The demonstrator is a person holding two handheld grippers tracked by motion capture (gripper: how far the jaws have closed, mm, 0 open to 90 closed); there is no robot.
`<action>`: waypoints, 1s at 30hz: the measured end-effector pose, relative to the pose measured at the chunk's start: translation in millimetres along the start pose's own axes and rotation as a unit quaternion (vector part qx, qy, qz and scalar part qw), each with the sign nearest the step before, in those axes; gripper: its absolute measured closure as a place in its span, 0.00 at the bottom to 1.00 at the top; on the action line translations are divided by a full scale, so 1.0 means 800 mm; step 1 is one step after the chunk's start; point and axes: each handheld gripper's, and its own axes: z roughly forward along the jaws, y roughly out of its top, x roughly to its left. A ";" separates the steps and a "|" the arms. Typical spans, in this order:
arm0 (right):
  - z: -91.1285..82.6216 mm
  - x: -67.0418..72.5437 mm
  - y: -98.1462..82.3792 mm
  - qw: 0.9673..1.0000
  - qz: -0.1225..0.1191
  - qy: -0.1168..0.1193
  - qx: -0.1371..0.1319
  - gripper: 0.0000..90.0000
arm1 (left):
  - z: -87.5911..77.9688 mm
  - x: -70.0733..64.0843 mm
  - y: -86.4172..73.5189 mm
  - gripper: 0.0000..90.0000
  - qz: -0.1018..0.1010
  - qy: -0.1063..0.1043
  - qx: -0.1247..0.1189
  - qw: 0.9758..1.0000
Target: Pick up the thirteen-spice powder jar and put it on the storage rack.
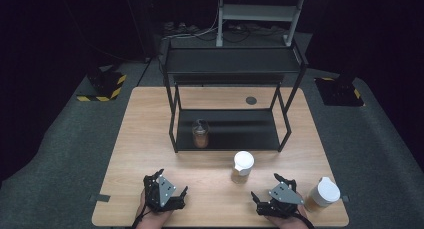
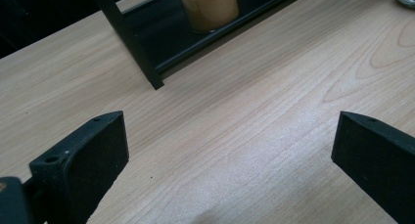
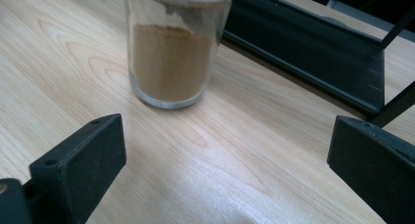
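Left gripper (image 1: 165, 191) is resting near the table's (image 1: 150, 139) front edge, jaws spread wide, gripping nothing. One jar (image 1: 200, 134) is already sitting on the rack's (image 1: 227, 139) lower shelf, at its twelve to one o'clock. Right gripper (image 1: 277, 196) is likewise idling, jaws released and empty; the white-lidded jar (image 1: 243, 166) is standing at its eleven o'clock, just ahead. Another capped jar (image 1: 322, 194) is waiting at three o'clock. Judging: one shelved, two remaining, no grasp begun.

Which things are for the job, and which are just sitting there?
For the job: the white-lidded spice jar nearest the right gripper; the black rack; the left gripper.

Just there: the jar by the table edge; the jar on the rack.
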 end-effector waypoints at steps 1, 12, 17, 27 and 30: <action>-0.002 0.000 0.000 1.000 0.001 0.003 -0.007 0.00 | 0.000 0.001 0.001 0.01 -0.001 -0.002 0.002 1.000; -0.009 0.007 0.010 0.999 -0.004 0.020 -0.033 0.00 | 0.001 0.001 0.002 0.01 0.005 -0.006 0.005 1.000; -0.006 0.011 0.015 0.999 -0.001 0.024 -0.037 0.00 | 0.001 0.003 0.002 0.01 0.002 -0.009 0.006 1.000; 0.000 0.015 0.025 0.999 0.018 0.025 -0.039 0.00 | 0.002 0.004 0.003 0.01 0.005 -0.013 0.008 1.000; 0.002 0.015 0.027 0.999 0.024 0.026 -0.041 0.00 | 0.002 0.005 0.003 0.01 0.003 -0.013 0.006 1.000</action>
